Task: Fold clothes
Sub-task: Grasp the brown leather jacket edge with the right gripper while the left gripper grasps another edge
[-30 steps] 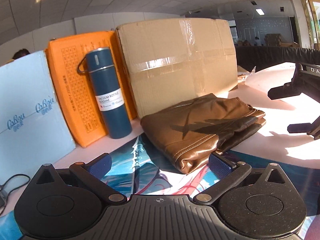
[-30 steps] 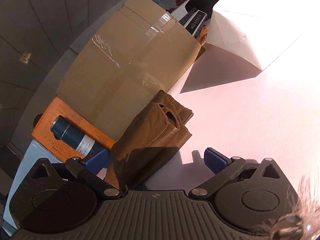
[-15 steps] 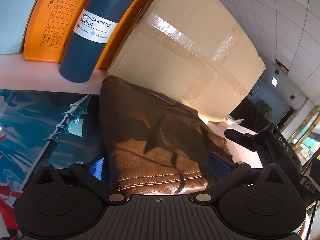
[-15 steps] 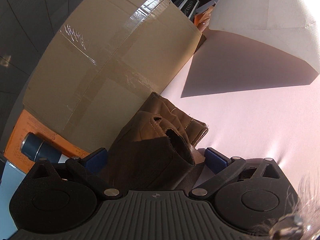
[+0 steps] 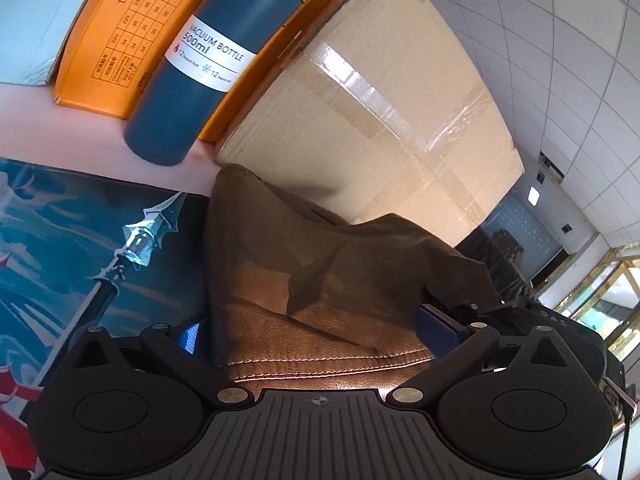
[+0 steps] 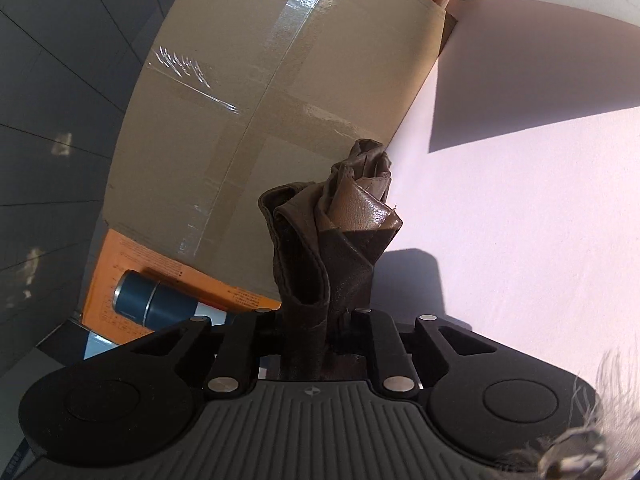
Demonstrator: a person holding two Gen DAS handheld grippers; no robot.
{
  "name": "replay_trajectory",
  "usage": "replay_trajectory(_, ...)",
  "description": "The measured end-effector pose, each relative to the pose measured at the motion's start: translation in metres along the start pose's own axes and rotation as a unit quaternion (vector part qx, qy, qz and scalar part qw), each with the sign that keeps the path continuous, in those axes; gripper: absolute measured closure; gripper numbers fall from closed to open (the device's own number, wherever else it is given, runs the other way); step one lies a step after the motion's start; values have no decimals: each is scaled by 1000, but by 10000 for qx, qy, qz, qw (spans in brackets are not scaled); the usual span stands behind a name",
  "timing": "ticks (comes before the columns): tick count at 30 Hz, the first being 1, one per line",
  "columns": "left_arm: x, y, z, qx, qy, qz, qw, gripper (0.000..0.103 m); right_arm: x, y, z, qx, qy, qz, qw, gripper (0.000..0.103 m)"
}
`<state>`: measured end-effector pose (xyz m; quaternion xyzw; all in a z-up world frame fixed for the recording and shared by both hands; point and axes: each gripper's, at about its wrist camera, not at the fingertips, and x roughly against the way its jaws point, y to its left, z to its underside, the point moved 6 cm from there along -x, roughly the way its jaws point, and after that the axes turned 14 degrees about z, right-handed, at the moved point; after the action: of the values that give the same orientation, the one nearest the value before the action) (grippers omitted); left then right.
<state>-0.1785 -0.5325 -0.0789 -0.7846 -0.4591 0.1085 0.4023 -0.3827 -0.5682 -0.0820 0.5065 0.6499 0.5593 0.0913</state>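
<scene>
While the left gripper (image 5: 316, 328) stands with its jaws wide, the garment (image 5: 320, 280), a brown leather-like piece with a stitched hem, lies between its blue pads (image 5: 434, 322), its hem reaching back to the gripper body at 6 o'clock. Whether the pads touch the material cannot be told. The garment rests partly on a printed mat (image 5: 80, 240) at 9 o'clock and partly on the pink table (image 5: 24, 120), its far edge close against a taped cardboard box (image 5: 380, 100) at 12 o'clock. A blue bottle (image 5: 216, 56) labelled "VACUUM BOTTLE 500ml" stands at 11 o'clock, just beside the box, in front of an orange carton (image 5: 108, 32). The right gripper (image 6: 308, 328) is closed narrow on a bunched corner of the garment (image 6: 340, 240), which rises between its fingers toward 12 o'clock, lifted off the table (image 6: 520, 220). From that view, the box (image 6: 260, 100) fills 11 o'clock, and the bottle (image 6: 160, 304) lies at 9 o'clock against the carton (image 6: 132, 264). A hard shadow falls on the table at 3 o'clock.
</scene>
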Motion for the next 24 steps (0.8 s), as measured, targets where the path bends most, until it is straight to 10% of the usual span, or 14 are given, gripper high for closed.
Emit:
replay_trajectory(4,8,6,-7,434,-201,220,9986,11,22,17,9,-175,115,-645,9977,89)
replay_trajectory(9,12,13,-8,509,-171,92,9985,72,43,38,21,141,59,-937,9955,89)
replay_trajectory(24,165,-11,-15,-55,-881,155,9960,74,86,117,96,462,894,-2184,9707,89)
